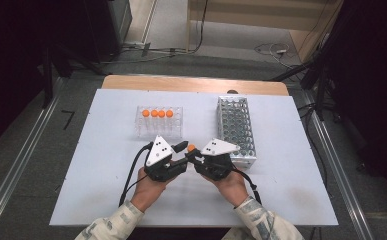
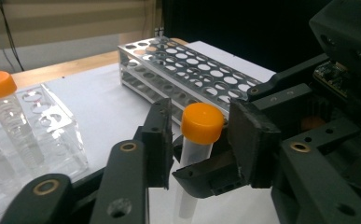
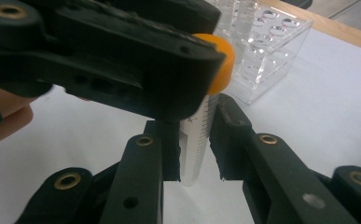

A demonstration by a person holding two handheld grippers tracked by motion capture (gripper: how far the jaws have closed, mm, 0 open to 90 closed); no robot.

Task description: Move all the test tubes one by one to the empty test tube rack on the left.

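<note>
Orange cap point(image 2: 201, 123) flanked closely by jaws of left gripper point(image 2: 201, 112), pad contact not discernible, probably for unscrewing. Tube point(image 3: 194, 144) clamped at mid-body in right gripper point(image 3: 197, 116), steadied upright above white table point(image 1: 106, 175), between clear rack point(image 1: 159, 122) and metal rack point(image 1: 236, 130).

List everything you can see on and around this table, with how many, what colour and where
tube: one, clear with an orange cap, held upright between the two grippers near the table's front middle
tubes in rack: four, orange caps, one row along the back of the clear rack
clear rack: one, see-through plastic, left of centre
metal rack: one, silver, many holes, right of centre
table: one, white top with a wooden back edge
right gripper: one, black, fingers clamped on the tube's body
left gripper: one, black, fingers either side of the orange cap
hands: two, patterned sleeves, bottom edge
</note>
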